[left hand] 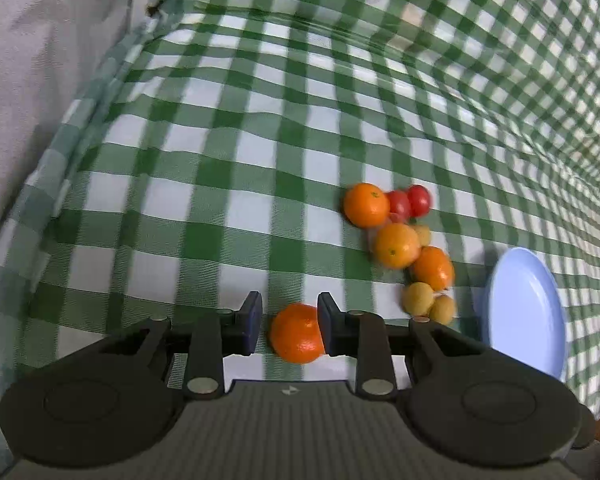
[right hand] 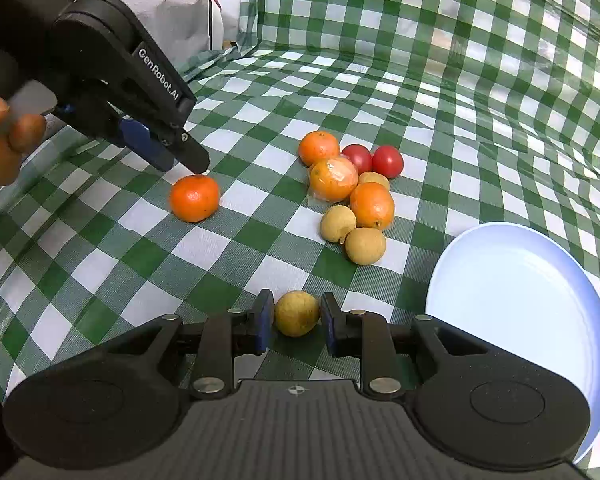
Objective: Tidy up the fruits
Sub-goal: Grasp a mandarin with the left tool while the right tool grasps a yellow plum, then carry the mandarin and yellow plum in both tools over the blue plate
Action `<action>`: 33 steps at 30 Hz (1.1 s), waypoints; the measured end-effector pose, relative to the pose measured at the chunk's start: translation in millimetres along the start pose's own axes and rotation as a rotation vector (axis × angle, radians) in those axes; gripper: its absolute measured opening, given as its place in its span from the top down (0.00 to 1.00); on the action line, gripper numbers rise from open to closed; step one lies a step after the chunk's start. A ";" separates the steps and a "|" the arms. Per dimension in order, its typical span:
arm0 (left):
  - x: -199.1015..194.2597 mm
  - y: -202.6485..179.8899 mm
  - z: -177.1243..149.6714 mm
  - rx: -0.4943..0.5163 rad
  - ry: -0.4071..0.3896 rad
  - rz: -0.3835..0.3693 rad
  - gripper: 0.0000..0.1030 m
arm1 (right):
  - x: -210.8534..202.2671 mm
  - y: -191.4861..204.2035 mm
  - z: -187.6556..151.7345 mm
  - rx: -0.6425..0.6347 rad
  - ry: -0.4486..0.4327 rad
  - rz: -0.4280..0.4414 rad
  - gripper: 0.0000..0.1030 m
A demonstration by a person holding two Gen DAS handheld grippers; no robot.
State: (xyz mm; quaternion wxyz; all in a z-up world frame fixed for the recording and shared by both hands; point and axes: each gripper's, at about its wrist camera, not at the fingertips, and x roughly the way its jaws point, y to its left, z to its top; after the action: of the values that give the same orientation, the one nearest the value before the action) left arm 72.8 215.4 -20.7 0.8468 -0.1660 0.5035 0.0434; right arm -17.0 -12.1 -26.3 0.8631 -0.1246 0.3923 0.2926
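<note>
- The left tool (left hand: 289, 322) has its dark blue pads apart around a lone round orange mandarin (left hand: 297, 333) on the green-and-white checked cloth (left hand: 204, 184) of the counter; the right pad touches the fruit and the left pad stands just clear.
- This mandarin (right hand: 195, 197) lies well apart from the pale blue round plate (right hand: 520, 300), on the far side of the fruit cluster from it.
- The right tool (right hand: 296, 317) has its pads apart around a small round tan longan (right hand: 297, 313), near the plate's rim (whether the pads touch it I cannot tell).
- Between the lone mandarin and the plate sits the cluster: three orange mandarins (right hand: 319, 147), one of them in clear wrap, two red cherry tomatoes (right hand: 387, 161) and more tan longans (right hand: 365, 245).
- The plate holds no fruit.
</note>
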 end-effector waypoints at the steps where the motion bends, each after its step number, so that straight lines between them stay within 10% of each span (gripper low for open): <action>1: 1.1 -2.7 -0.8 0.016 0.005 -0.007 0.65 | 0.2 0.2 0.0 0.000 0.000 0.000 0.74; 33: 9.2 -40.5 -14.9 0.271 -0.004 0.119 0.62 | -15.9 -4.8 6.9 0.026 -0.045 -0.031 0.74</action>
State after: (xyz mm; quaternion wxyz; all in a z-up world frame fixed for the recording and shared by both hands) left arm 74.5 171.6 -25.6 0.8583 -0.0199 0.5121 0.0256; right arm -18.3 -19.3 -9.8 0.8776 -0.1128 0.3746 0.2771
